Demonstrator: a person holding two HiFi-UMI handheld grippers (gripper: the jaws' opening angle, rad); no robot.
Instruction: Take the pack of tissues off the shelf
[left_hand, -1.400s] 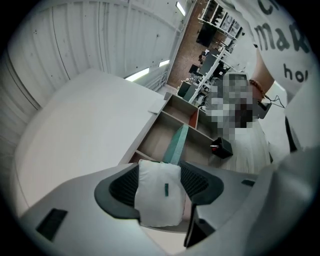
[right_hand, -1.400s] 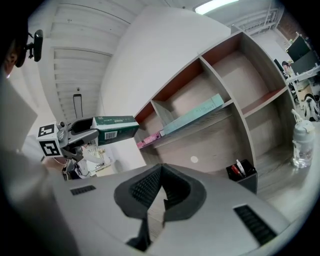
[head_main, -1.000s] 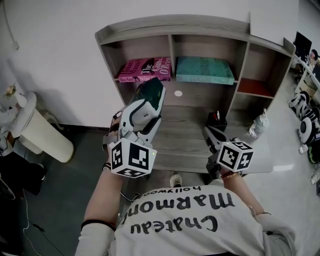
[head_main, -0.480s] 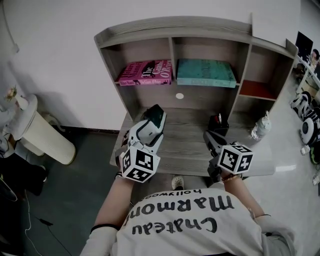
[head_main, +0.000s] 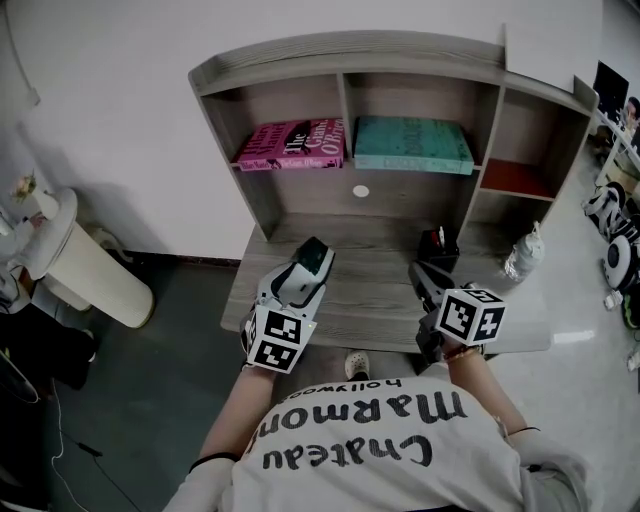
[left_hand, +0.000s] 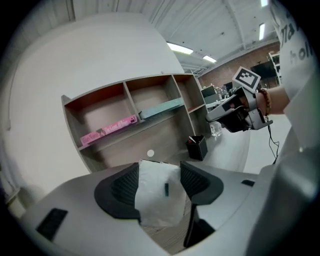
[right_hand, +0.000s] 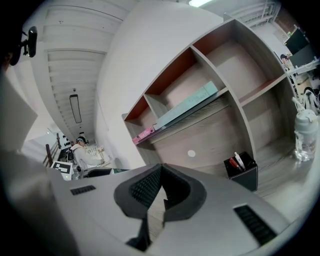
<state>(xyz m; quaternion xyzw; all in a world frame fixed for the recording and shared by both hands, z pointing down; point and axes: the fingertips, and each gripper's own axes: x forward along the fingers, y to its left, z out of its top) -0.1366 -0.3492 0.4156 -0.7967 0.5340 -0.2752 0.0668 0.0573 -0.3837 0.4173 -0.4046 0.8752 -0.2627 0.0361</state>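
Head view: the left gripper (head_main: 314, 250) hangs over the desk (head_main: 380, 300) by its near edge, bare wood stretching to the right gripper (head_main: 424, 274) and on to the shelf unit (head_main: 350, 48) at the far side; a pen holder (head_main: 437, 243) crowds the far right. The pack of tissues (head_main: 311, 261) is off the shelf, pinched in the left jaws, long axis pointing far and slightly right, a dark green face up. Left gripper view: both pads press a white, soft-wrapped pack with one small dark mark, lying lengthwise along the jaws. Right gripper view: jaws pressed together, nothing between, desk beneath.
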